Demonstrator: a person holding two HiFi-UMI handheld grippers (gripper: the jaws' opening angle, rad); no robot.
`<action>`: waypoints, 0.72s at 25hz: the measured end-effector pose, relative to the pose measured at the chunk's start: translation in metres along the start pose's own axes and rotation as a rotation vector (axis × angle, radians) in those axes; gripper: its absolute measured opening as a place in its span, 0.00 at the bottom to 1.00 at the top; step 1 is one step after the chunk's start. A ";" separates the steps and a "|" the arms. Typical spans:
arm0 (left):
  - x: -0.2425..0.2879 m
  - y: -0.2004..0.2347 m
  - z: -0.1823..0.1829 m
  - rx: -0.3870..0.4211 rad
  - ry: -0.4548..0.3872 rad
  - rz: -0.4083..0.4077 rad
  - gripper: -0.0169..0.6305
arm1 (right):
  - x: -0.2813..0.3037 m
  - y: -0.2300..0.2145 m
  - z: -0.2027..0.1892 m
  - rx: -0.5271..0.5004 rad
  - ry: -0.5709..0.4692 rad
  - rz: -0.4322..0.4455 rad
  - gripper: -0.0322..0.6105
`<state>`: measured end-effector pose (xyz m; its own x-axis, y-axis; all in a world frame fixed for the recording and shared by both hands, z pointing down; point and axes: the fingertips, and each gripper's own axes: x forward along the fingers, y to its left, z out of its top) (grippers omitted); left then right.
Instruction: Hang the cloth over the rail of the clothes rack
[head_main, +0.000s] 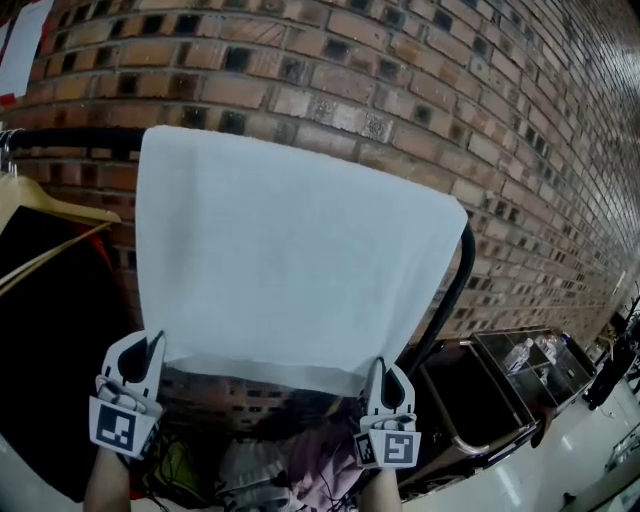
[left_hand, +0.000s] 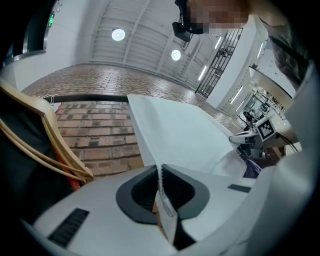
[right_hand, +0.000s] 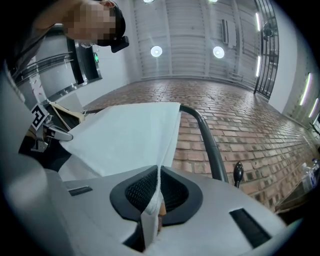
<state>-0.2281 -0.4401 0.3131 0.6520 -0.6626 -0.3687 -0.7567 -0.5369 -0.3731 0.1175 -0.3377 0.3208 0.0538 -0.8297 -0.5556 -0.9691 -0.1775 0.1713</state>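
Observation:
A white cloth (head_main: 290, 250) hangs draped over the black rail (head_main: 70, 140) of the clothes rack, in front of a brick wall. My left gripper (head_main: 152, 352) is shut on the cloth's lower left corner. The right gripper (head_main: 380, 372) is shut on its lower right corner. In the left gripper view the cloth (left_hand: 175, 130) runs up from the closed jaws of the left gripper (left_hand: 161, 175) to the rail (left_hand: 90, 98). The right gripper view shows the cloth (right_hand: 130, 135) pinched in the right gripper (right_hand: 159, 177), beside the rail's curved end (right_hand: 205, 135).
Wooden hangers (head_main: 50, 215) with dark clothes hang at the left of the rail. The rail bends down at the right (head_main: 450, 290). Below lie a heap of clothes (head_main: 290, 470) and a brown cart (head_main: 490, 390) with trays at the right.

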 end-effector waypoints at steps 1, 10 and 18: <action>0.000 -0.003 -0.006 0.009 0.010 -0.005 0.09 | -0.001 0.000 -0.002 0.004 0.002 0.000 0.11; -0.008 -0.018 -0.049 -0.055 0.065 -0.014 0.09 | -0.022 0.008 -0.030 0.066 0.029 0.020 0.11; -0.017 -0.012 -0.061 -0.088 0.043 0.005 0.09 | -0.031 0.020 -0.037 0.092 0.031 0.013 0.11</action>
<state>-0.2327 -0.4542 0.3758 0.6467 -0.6863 -0.3329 -0.7627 -0.5757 -0.2947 0.1059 -0.3350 0.3720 0.0476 -0.8480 -0.5279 -0.9877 -0.1186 0.1014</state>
